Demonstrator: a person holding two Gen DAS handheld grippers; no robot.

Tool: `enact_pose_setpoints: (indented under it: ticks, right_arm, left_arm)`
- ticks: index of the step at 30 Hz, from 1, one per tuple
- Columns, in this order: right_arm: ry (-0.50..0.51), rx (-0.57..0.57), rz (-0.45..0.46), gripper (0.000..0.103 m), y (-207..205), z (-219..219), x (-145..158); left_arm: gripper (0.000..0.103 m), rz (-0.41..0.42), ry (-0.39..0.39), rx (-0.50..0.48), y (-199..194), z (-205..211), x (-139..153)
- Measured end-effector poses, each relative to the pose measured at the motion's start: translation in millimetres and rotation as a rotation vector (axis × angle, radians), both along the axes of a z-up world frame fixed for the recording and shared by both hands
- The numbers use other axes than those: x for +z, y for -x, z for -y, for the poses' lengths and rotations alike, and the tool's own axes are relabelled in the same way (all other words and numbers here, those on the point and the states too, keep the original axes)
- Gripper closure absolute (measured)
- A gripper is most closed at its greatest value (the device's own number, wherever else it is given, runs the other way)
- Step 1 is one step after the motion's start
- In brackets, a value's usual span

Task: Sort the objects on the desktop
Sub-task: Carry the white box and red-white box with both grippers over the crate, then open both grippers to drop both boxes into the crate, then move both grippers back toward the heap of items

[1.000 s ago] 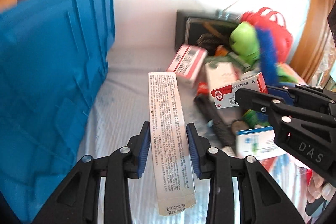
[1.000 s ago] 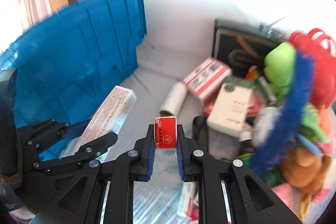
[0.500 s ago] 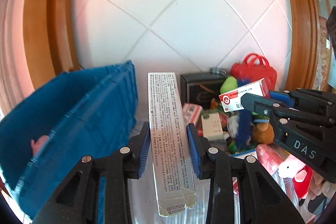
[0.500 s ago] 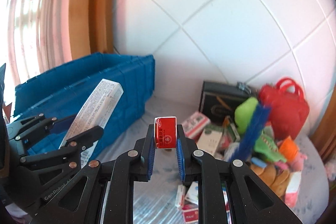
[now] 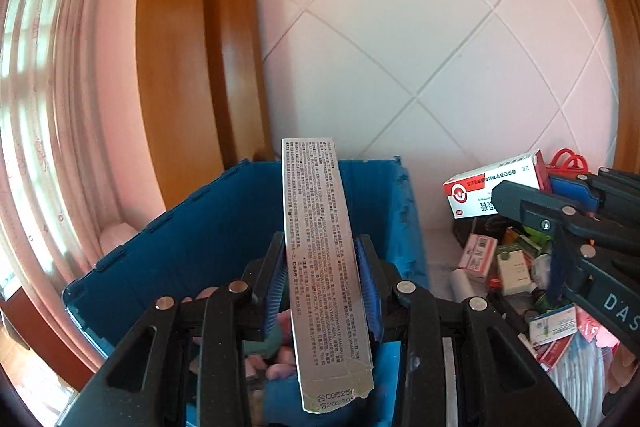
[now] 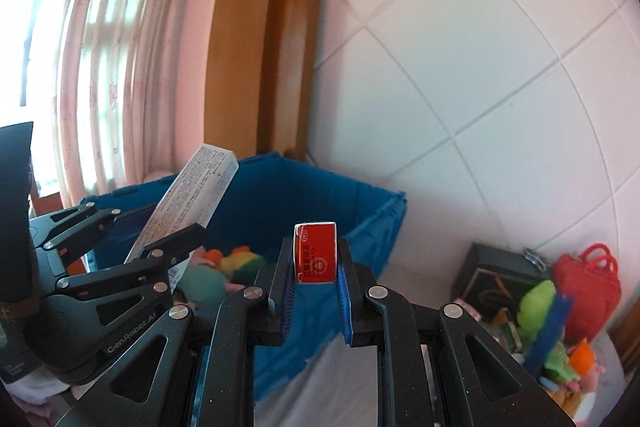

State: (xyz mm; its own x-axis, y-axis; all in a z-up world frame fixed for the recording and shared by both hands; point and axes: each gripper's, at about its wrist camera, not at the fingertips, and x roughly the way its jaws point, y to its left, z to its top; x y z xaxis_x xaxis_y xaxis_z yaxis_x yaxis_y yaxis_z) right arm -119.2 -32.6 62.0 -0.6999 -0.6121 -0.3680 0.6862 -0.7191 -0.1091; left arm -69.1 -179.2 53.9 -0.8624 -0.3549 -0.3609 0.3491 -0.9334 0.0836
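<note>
The long silver printed carton (image 5: pixel 324 259) is clamped between the left tongs (image 5: pixel 322 287), held above the open blue crate (image 5: pixel 168 251) at the left. The right tongs (image 6: pixel 315 281) are clamped on a small red-and-white medicine box (image 6: pixel 315 253) near the crate's right wall. Plush toys (image 6: pixel 224 267) lie inside the crate; a heap of boxes and toys (image 6: pixel 552 307) lies far right on the surface.

Black linkage arms with silver screws and blue-padded jaws are seen on both grippers (image 5: pixel 322 283) (image 6: pixel 315 287); "GenRobot.AI" and "DAS" are printed.
</note>
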Motion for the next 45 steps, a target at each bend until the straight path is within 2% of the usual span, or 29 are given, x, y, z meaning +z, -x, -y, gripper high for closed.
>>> enact_pose_setpoints:
  ticks: [4, 10, 13, 18, 23, 25, 26, 27, 28, 30, 31, 33, 40, 45]
  right_arm:
    - [-0.052, 0.01, 0.04, 0.085, -3.5, 65.8, -7.5]
    - [-0.135, -0.033, 0.074, 0.085, 1.2, 125.5, -15.3]
    - [-0.2, -0.06, 0.103, 0.085, 8.8, 147.4, -22.4]
    - [-0.292, -0.103, 0.147, 0.085, 19.0, 163.7, -38.2]
    - [-0.316, -0.14, 0.164, 0.084, 26.2, 162.8, -46.8]
    - [-0.318, -0.148, 0.158, 0.078, 25.1, 163.3, -46.7]
    - [-0.317, -0.158, 0.149, 0.066, 24.2, 162.7, -45.9]
    - [-0.312, -0.181, 0.128, 0.046, 25.8, 158.6, -44.4]
    - [-0.312, -0.181, 0.128, 0.042, 25.8, 158.6, -44.4]
    - [-0.303, -0.206, 0.09, 0.026, 24.5, 152.5, -40.4]
    - [-0.293, -0.206, 0.086, 0.021, 23.7, 150.1, -38.1]
    - [-0.276, -0.213, 0.066, 0.002, 19.0, 144.4, -32.6]
    - [-0.178, -0.214, 0.037, 0.0, -7.5, 104.5, -14.4]
    - [-0.081, -0.254, 0.05, 0.0, -25.6, 46.5, -15.6]
  left_arm:
    - [0.069, 0.051, -0.026, 0.02, -2.1, 50.9, -11.2]
    - [0.069, 0.125, -0.078, -0.012, 21.5, 103.8, -27.6]
    - [0.069, 0.164, -0.107, -0.046, 34.7, 114.5, -35.6]
    - [0.069, 0.211, -0.111, -0.098, 44.3, 109.1, -46.6]
    - [0.068, 0.221, -0.114, -0.096, 48.5, 111.1, -48.6]
    - [0.066, 0.225, -0.108, -0.078, 47.0, 112.2, -49.1]
    - [0.061, 0.224, -0.109, -0.074, 49.7, 111.0, -47.4]
    - [0.057, 0.221, -0.11, -0.066, 49.3, 111.7, -47.8]
    - [0.054, 0.221, -0.109, -0.055, 43.8, 115.4, -46.7]
    - [0.046, 0.219, -0.115, -0.038, 40.1, 117.8, -47.5]
    - [0.045, 0.217, -0.122, -0.031, 37.3, 121.0, -48.0]
    - [0.04, 0.208, -0.133, -0.019, 30.0, 124.4, -48.0]
    - [0.039, 0.128, -0.147, -0.006, 2.9, 114.3, -38.7]
    - [0.038, 0.055, -0.136, -0.058, -12.9, 81.4, -25.2]
